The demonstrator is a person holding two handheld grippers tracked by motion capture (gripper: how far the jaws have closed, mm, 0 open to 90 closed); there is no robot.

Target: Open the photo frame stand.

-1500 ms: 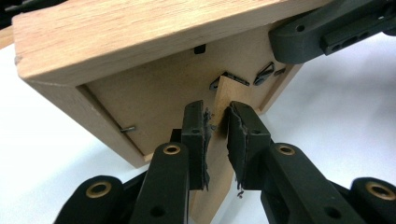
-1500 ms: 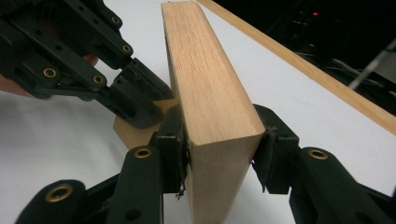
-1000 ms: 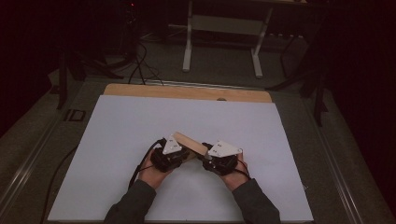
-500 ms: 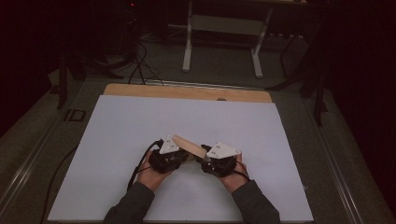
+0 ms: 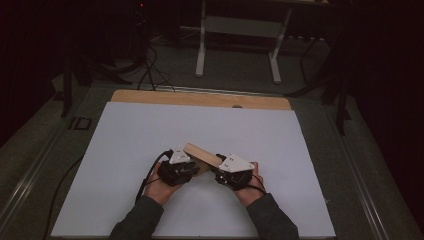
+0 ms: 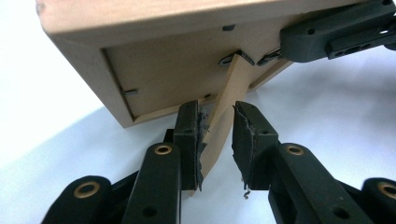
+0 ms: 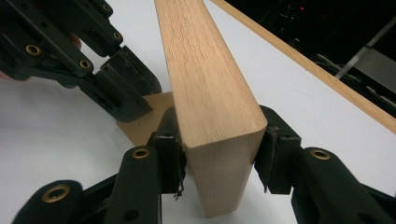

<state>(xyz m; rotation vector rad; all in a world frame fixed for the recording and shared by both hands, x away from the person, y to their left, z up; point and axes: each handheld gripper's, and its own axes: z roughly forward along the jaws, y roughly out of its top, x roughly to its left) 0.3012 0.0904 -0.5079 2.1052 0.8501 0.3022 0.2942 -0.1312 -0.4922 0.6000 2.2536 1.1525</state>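
We see a wooden frame (image 5: 201,154) held clear of the white surface (image 5: 125,145), above its middle and somewhat nearer the front edge, tilted so one end rises toward the far-left. In the high view both hands come in from the front edge and meet at the frame: the left gripper (image 5: 186,170) on its left and the right gripper (image 5: 220,172) on its right, close together, each carrying a grey plate.

In the right gripper view the right gripper (image 7: 218,156) has its jaws closed on one end of the frame (image 7: 205,93), one pad on each broad face, the wood grain running away from the camera. The left gripper (image 7: 133,100) shows beyond, reaching in at the frame's back.

In the left gripper view we look at the back of the frame (image 6: 163,70), with its recessed panel and small metal tabs. A thin stand (image 6: 229,107) hinges out from the panel and slants down between the jaws of the left gripper (image 6: 215,140). The left pad touches the stand; the right pad stands a little off it, so the jaws are slightly spread around the stand, not yet pinching it. The right gripper's (image 6: 336,37) jaw grips the frame's far end at the upper right.

A wooden strip (image 5: 200,99) borders the surface's far edge.
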